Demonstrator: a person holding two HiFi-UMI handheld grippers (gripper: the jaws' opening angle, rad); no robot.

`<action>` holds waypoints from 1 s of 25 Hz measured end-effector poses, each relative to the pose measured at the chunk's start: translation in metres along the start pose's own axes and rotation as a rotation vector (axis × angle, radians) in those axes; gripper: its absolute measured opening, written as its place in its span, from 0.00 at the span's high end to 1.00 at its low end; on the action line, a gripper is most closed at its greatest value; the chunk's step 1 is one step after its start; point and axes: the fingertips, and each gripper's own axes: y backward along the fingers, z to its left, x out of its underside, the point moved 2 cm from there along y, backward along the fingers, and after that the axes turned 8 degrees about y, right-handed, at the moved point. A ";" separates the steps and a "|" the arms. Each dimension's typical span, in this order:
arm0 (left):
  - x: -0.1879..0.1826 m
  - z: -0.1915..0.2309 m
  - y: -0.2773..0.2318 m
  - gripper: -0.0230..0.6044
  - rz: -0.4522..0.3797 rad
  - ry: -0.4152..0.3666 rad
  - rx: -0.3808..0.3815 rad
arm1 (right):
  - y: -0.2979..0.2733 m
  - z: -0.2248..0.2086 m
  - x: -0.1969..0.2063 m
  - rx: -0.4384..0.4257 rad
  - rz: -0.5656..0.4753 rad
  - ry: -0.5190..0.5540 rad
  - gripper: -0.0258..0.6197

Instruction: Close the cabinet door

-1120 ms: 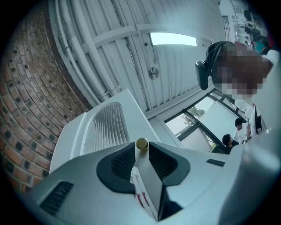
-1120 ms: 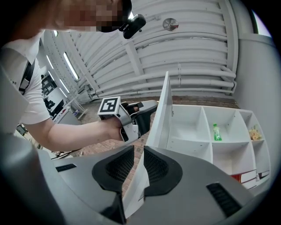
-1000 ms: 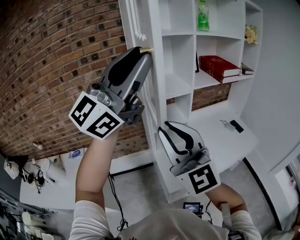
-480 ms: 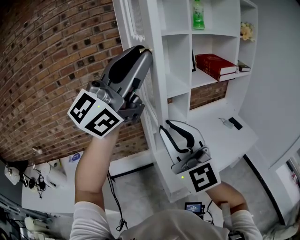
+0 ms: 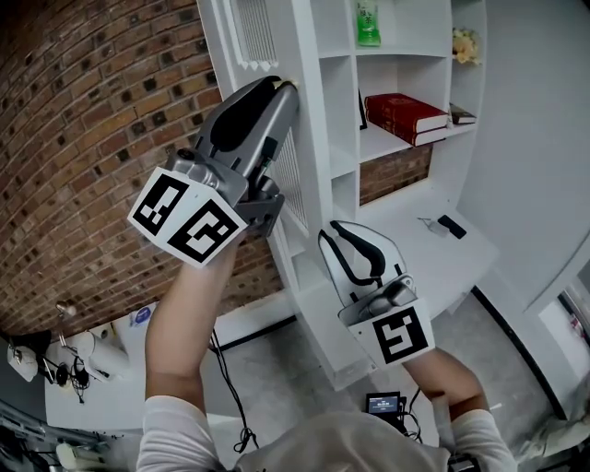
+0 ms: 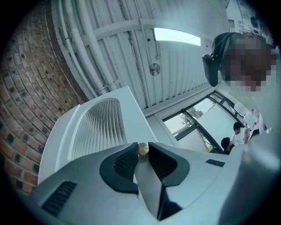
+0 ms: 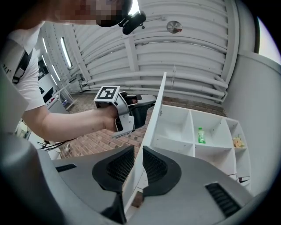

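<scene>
The white cabinet door (image 5: 313,138) stands open, edge-on to the shelves (image 5: 392,64). My left gripper (image 5: 282,87) is raised and shut on the door's small brass knob (image 6: 143,149), which sits pinched between the dark pads (image 6: 125,160). Beyond it I see the door's louvred panel (image 6: 99,127). My right gripper (image 5: 355,256) is lower, with its jaws shut on the door's front edge (image 7: 156,110), which runs down between them. In the right gripper view the left gripper (image 7: 151,102) shows against that edge higher up.
A red book (image 5: 403,115) lies on a middle shelf, a green bottle (image 5: 368,23) stands above it, and yellow flowers (image 5: 466,46) are at the top right. A white desk (image 5: 406,267) with a small black object (image 5: 452,226) lies below. A brick wall (image 5: 92,138) fills the left.
Both grippers keep their hold. The door edge now covers more of the left shelf column, and the shelves have shifted left and up in view.
</scene>
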 end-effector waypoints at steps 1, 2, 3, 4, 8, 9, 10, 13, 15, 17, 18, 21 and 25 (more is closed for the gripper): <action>0.001 -0.001 -0.002 0.83 0.002 0.000 -0.004 | 0.001 -0.003 0.001 0.001 -0.003 -0.001 0.86; 0.003 -0.002 -0.005 0.83 0.004 -0.001 -0.007 | 0.003 -0.006 0.003 0.003 -0.006 -0.003 0.86; 0.005 -0.003 -0.008 0.83 0.006 -0.003 -0.010 | 0.004 -0.009 0.004 0.004 -0.010 -0.004 0.86; 0.007 -0.004 -0.010 0.83 0.007 -0.007 -0.013 | 0.005 -0.012 0.006 0.004 -0.013 -0.004 0.86; 0.013 -0.006 -0.019 0.83 0.010 -0.027 -0.031 | 0.007 -0.025 0.012 -0.014 -0.023 -0.007 0.86; 0.015 -0.007 -0.022 0.83 0.010 -0.031 -0.038 | 0.008 -0.029 0.014 -0.023 -0.025 -0.007 0.86; 0.017 -0.008 -0.025 0.84 0.010 -0.036 -0.045 | 0.009 -0.032 0.016 -0.031 -0.028 -0.007 0.86; 0.022 -0.010 -0.033 0.84 0.009 -0.051 -0.067 | 0.011 -0.042 0.020 -0.057 -0.036 0.000 0.86; 0.024 -0.011 -0.037 0.84 0.011 -0.060 -0.079 | 0.011 -0.047 0.023 -0.071 -0.042 0.004 0.86; 0.028 -0.011 -0.042 0.84 0.017 -0.067 -0.088 | 0.011 -0.054 0.027 -0.081 -0.050 0.002 0.86; 0.030 -0.011 -0.045 0.84 0.022 -0.070 -0.093 | 0.012 -0.057 0.029 -0.084 -0.053 0.001 0.86; 0.036 -0.012 -0.054 0.84 0.034 -0.083 -0.108 | 0.013 -0.067 0.037 -0.092 -0.053 -0.006 0.86; 0.043 -0.012 -0.064 0.84 0.043 -0.092 -0.126 | 0.013 -0.079 0.046 -0.099 -0.053 -0.015 0.86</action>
